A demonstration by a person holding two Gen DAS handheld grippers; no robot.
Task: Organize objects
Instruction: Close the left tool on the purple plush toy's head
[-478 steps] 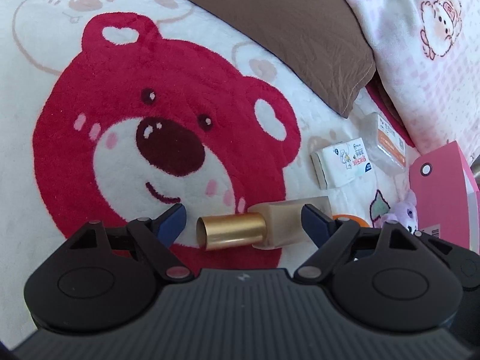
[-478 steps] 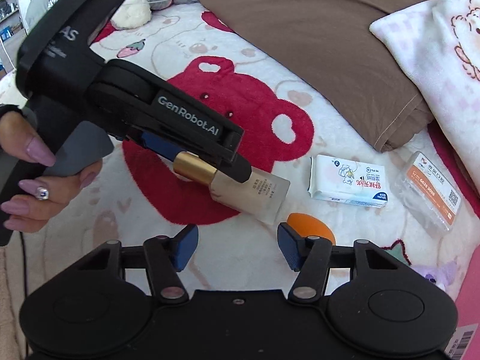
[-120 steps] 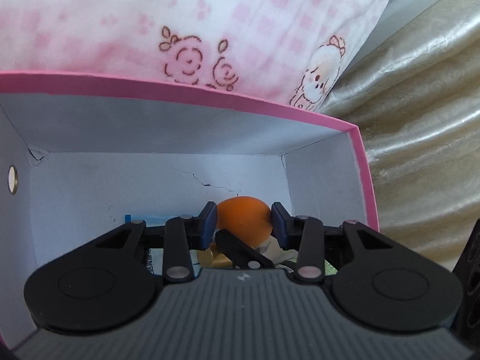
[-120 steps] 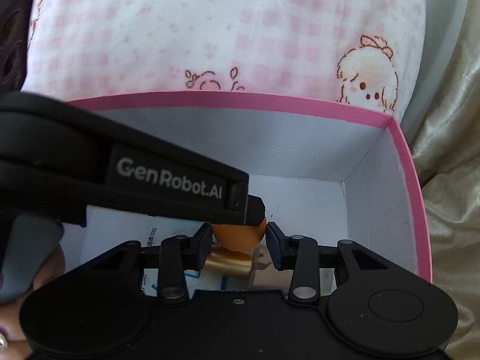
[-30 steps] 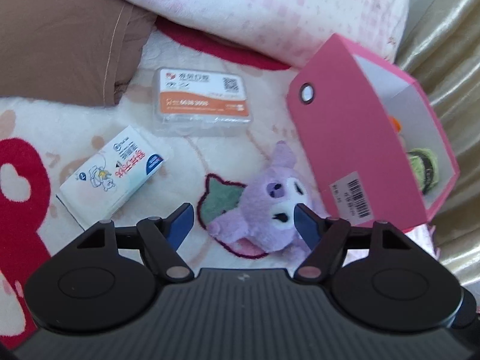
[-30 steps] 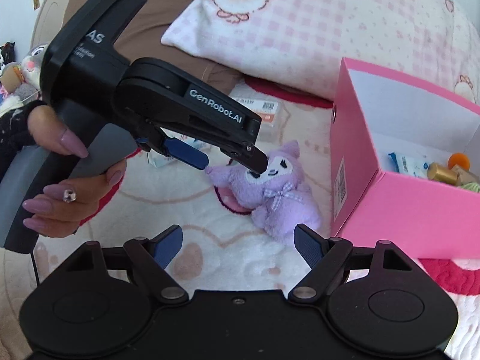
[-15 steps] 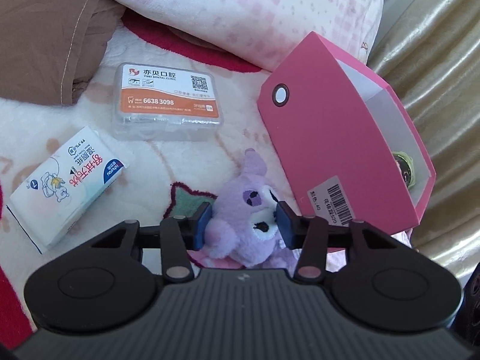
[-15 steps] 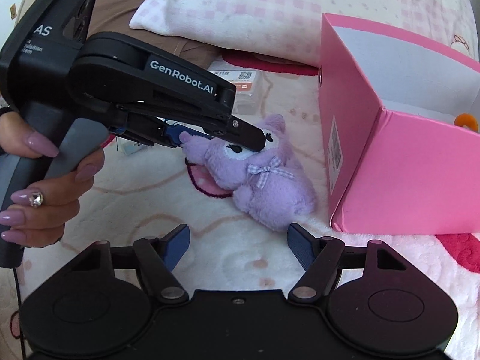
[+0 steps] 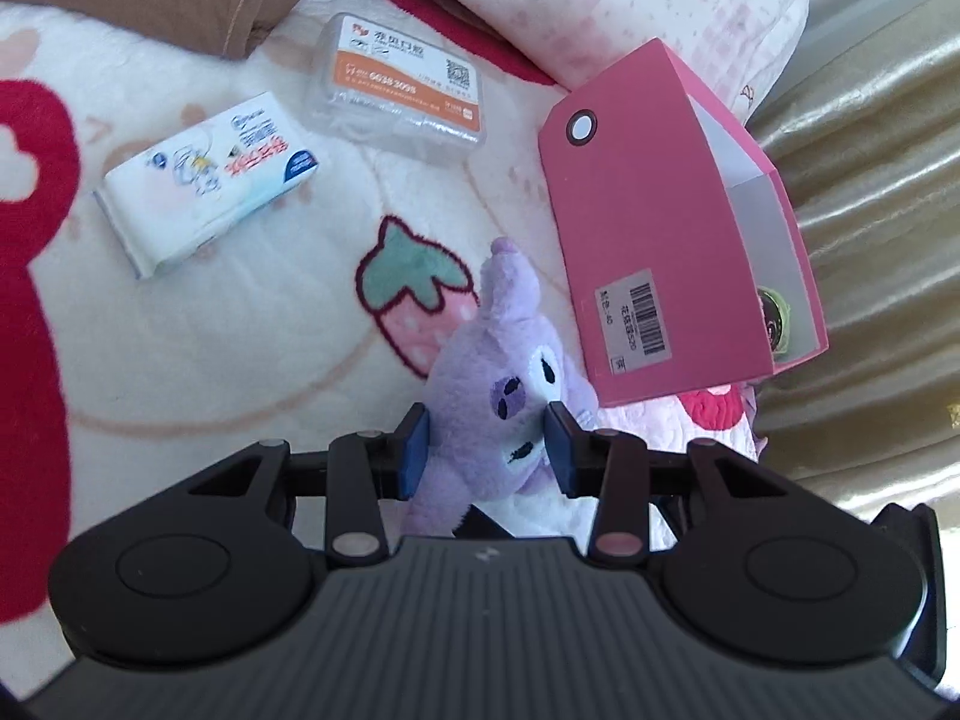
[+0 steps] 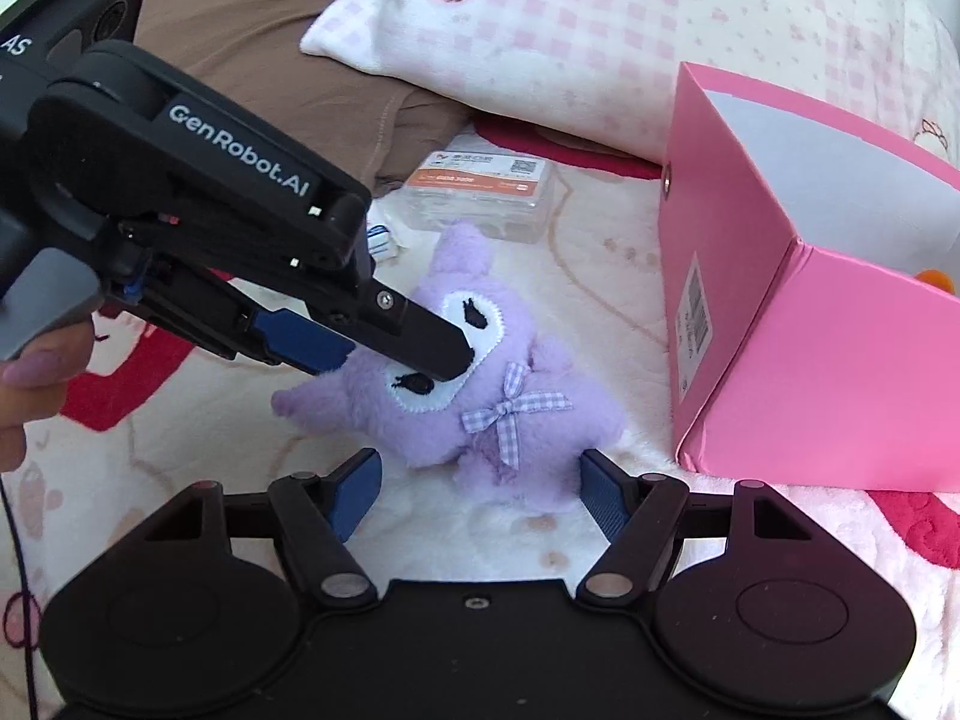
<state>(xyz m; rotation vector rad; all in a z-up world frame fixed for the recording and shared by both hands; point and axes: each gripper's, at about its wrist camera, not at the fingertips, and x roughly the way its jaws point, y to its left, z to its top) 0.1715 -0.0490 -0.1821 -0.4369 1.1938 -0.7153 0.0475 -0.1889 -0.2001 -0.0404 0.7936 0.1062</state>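
The left gripper (image 9: pixel 487 450) squeezes the head of the purple plush toy (image 10: pixel 480 384) — its blue pads press in on both sides. The toy is just beside the pink box (image 10: pixel 780 324), on the soft blanket (image 9: pixel 240 324). The right gripper (image 10: pixel 480 495) waits near it, jaws wide apart, holding nothing.

Left gripper (image 10: pixel 396 354): black housing lettered "GenRobot.AI" in white, blue-padded fingers (image 10: pixel 300 339), silver screws; grey handle at 9 o'clock; pink-lacquered nails
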